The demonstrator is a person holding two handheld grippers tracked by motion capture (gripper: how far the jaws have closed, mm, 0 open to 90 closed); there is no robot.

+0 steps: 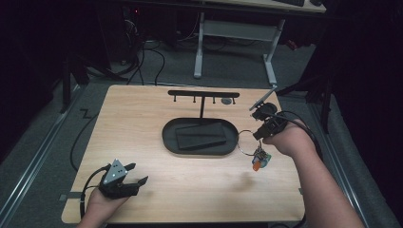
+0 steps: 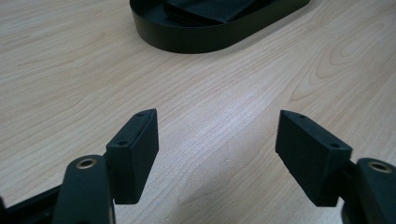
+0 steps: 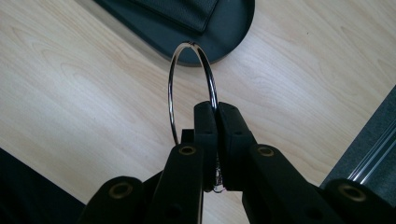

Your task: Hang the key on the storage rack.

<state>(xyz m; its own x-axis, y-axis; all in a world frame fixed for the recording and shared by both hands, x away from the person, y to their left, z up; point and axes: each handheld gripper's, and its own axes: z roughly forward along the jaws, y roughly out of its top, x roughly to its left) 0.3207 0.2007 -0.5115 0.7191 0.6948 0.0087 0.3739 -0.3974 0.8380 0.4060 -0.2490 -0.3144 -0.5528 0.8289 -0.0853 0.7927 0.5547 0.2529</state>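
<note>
beside the tray (image 1: 199, 145), right claw (image 3: 217, 114) clamping key ring (image 3: 191, 79), charm (image 1: 260, 160) dangling

A lab or office workroom is showing here: a light wooden table (image 1: 142, 142) is standing on grey carpet (image 1: 228, 66), with cables (image 1: 147, 57) trailing across the floor. Behind it, a white-legged desk (image 1: 237, 33) is sitting in dim light.

The high view looks forward and down over the whole table (image 1: 142, 142). Each gripper view sits close behind its own fingers, facing the oval tray (image 2: 196, 42) beyond them, which all views share.
</note>
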